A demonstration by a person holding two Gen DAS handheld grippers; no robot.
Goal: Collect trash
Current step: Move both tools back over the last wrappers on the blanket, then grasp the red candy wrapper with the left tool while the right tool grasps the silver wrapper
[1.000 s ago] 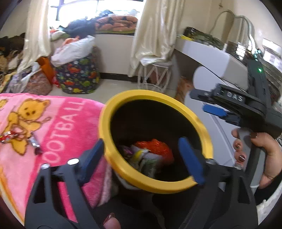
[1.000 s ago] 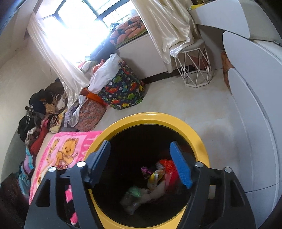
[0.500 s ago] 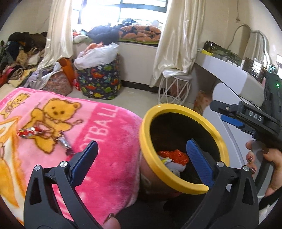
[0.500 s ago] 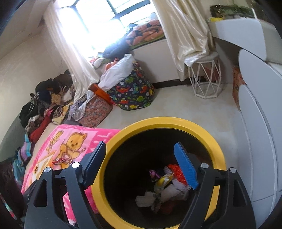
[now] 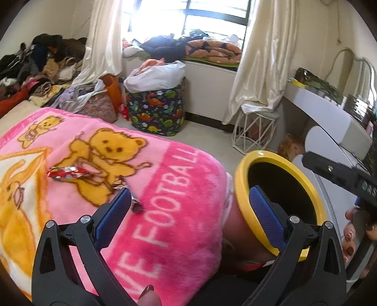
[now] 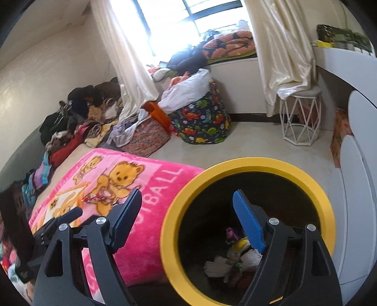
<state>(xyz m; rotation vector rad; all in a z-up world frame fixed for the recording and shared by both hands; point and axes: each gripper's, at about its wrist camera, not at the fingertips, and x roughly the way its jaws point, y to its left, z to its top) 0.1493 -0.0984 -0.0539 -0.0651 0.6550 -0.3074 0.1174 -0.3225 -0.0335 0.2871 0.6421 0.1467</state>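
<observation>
Right wrist: yellow-rimmed bin (image 6: 247, 169) holds crumpled wrappers (image 6: 233, 261).

Red wrapper (image 5: 67, 173) lies on pink blanket (image 5: 179, 188), yellow-rimmed bin (image 5: 242, 188) beside it

you face a bright window (image 5: 188, 21) framed by cream curtains (image 5: 264, 58), with bedding piled on its sill (image 5: 212, 50). below the window a dinosaur-print basket (image 5: 156, 113) stands on the pale floor (image 6: 254, 146), and right of it a white wire stool (image 5: 255, 131). left of the window, clothes (image 6: 77, 113) heap along the cream wall (image 6: 35, 70).
</observation>
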